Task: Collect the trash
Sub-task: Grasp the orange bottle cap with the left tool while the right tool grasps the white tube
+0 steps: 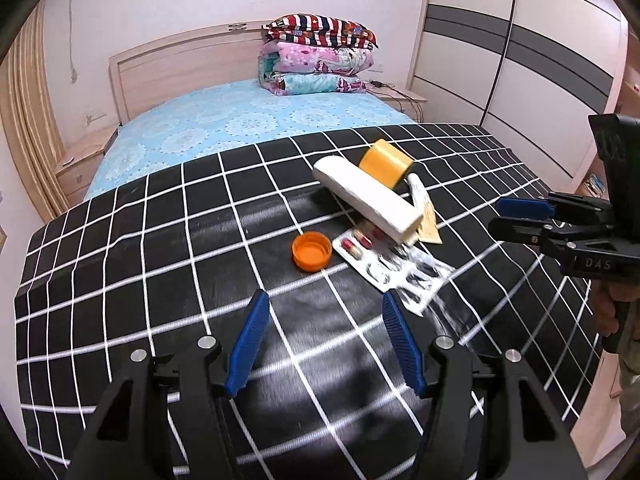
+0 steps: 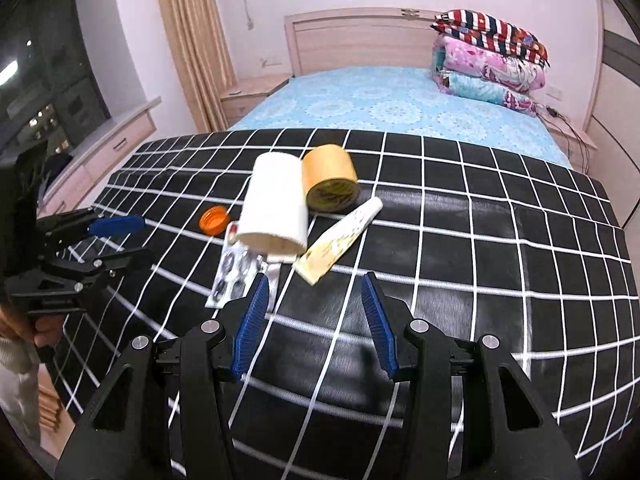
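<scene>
Overhead, black checked cloth point(image 1: 160, 240) on bed point(image 1: 224, 128).

My left gripper point(image 1: 324, 344) has a matte black frame with two angular arms, each ending in a blue ribbed pad point(image 1: 249, 344). Behind each pad sit two round silver screw heads point(image 1: 207, 341), one near the pad's base and one further out on the arm. My right gripper point(image 2: 316, 324) is built the same: black arms, blue ribbed pads point(image 2: 252, 322), silver screws point(image 2: 418, 325) behind them. Seen from the left camera, its body point(image 1: 588, 240) carries pale lettering reading "DAS" behind the fingers. A light knitted sleeve cuff point(image 2: 14, 354) shows behind the left gripper's handle.
</scene>
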The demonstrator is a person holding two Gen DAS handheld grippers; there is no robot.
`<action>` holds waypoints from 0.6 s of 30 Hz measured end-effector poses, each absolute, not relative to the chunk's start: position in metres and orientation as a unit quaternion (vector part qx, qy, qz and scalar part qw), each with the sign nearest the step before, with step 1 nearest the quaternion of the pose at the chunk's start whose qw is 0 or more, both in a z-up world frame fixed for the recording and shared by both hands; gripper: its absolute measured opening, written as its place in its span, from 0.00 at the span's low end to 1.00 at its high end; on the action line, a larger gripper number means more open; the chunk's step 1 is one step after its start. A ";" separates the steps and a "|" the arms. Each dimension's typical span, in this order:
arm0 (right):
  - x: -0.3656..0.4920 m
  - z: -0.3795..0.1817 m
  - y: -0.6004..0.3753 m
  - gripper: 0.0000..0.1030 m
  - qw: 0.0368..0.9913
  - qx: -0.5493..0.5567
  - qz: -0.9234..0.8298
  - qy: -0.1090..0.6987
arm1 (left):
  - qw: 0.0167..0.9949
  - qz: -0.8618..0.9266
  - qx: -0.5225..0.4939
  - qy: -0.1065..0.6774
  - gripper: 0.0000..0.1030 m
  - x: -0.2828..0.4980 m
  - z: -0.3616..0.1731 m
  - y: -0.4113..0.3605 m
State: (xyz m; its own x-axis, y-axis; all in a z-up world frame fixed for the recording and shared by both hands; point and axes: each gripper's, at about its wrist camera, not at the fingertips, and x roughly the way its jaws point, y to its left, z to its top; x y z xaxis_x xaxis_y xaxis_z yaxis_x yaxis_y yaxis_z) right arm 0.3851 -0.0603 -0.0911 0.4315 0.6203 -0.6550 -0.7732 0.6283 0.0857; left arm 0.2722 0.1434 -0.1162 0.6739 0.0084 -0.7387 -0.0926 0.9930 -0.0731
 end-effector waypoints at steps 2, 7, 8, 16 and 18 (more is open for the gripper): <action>0.392 -0.092 -0.055 0.46 0.839 -0.113 0.411 0.338 | 0.913 0.028 -0.050 0.404 0.55 0.279 -0.118 0.145; 0.413 -0.097 -0.043 0.46 0.841 -0.104 0.399 0.349 | 0.909 0.029 -0.045 0.413 0.55 0.300 -0.127 0.148; 0.417 -0.098 -0.040 0.46 0.842 -0.101 0.397 0.352 | 0.908 0.029 -0.046 0.415 0.55 0.304 -0.129 0.149; 0.441 -0.109 -0.027 0.46 0.842 -0.083 0.379 0.374 | 0.905 0.038 -0.057 0.419 0.55 0.323 -0.141 0.159; 0.445 -0.112 -0.023 0.46 0.843 -0.081 0.373 0.378 | 0.905 0.039 -0.056 0.419 0.55 0.326 -0.142 0.159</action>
State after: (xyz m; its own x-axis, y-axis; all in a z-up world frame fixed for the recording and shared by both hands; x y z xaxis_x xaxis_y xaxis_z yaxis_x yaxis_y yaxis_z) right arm 0.4447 -0.0231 -0.1125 0.4358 0.5685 -0.6977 -0.6911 0.7080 0.1452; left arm 0.3263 0.1593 -0.1423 0.6459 0.0236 -0.7631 -0.1166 0.9908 -0.0681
